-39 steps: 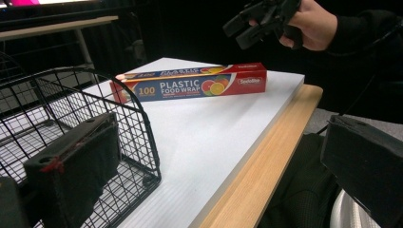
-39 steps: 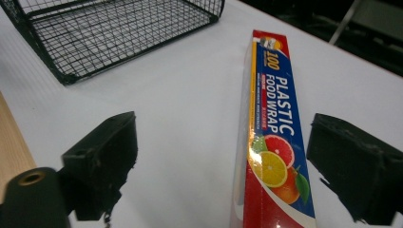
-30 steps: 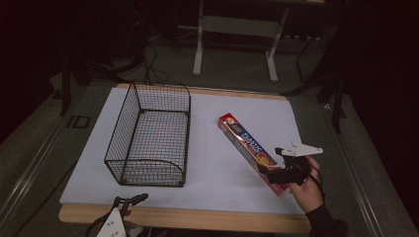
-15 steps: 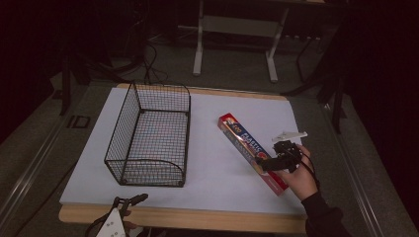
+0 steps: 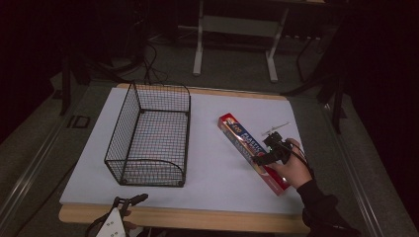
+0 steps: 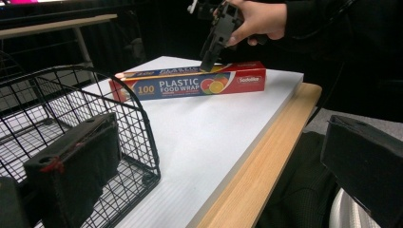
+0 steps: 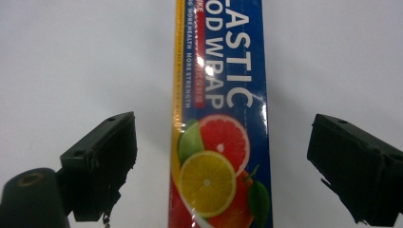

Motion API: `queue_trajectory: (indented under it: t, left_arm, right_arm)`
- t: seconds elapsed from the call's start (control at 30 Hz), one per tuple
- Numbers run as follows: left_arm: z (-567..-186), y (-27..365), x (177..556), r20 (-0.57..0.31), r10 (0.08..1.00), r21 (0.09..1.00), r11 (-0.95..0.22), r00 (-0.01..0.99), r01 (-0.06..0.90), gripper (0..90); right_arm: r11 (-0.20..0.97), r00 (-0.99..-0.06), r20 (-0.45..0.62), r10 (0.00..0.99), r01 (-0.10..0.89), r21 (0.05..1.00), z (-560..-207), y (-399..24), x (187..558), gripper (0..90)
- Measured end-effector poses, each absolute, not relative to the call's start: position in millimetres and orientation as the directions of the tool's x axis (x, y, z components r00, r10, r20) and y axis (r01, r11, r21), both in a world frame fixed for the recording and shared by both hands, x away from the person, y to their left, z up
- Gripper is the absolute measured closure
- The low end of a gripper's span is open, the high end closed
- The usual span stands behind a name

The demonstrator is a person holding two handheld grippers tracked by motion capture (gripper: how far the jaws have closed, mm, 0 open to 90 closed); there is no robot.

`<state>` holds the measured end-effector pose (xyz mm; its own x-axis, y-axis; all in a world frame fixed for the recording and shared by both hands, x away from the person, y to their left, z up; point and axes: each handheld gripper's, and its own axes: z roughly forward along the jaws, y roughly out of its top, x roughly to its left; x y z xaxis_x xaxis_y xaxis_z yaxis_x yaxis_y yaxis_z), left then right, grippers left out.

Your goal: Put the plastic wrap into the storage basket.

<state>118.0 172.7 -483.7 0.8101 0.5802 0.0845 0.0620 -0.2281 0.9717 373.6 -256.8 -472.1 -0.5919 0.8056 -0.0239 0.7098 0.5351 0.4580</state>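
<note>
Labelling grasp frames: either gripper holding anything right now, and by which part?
Nothing held. The right gripper has its jaws open either side of the plastic wrap box, not touching it. The left gripper is open by the wire basket.

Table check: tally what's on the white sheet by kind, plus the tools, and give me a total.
Wire basket: 1
Plastic wrap box: 1
Handheld tools: 2, the right tool open over the box, the left tool open at the near table edge
Total: 4
</note>
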Motion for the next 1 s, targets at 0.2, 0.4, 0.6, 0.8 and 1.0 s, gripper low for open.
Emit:
queue_trajectory:
  t: [0.2,0.4,0.6,0.8,1.0]
  left_arm:
    - [-484,173,118,0.081,0.577,0.972,-0.226,0.813,0.064,0.1]
    - [-484,173,118,0.080,0.576,0.972,-0.226,0.813,0.065,0.1]
    - [-484,173,118,0.080,0.577,0.972,-0.225,0.813,0.064,0.1]
    - [-484,173,118,0.079,0.575,0.972,-0.226,0.815,0.065,0.0]
    - [-484,173,117,0.078,0.573,0.972,-0.226,0.816,0.065,0.1]
  right_arm:
    - [0.552,-0.590,-0.031,0.807,0.735,0.394,-474,-253,388,12.9]
    - [0.565,-0.593,-0.019,0.805,0.756,0.330,-476,-246,399,14.0]
    - [0.585,-0.607,-0.001,0.795,0.765,0.269,-478,-237,409,15.0]
    - [0.599,-0.613,-0.004,0.790,0.771,0.214,-481,-226,420,18.4]
    - [0.607,-0.612,-0.034,0.790,0.774,0.181,-489,-218,425,28.5]
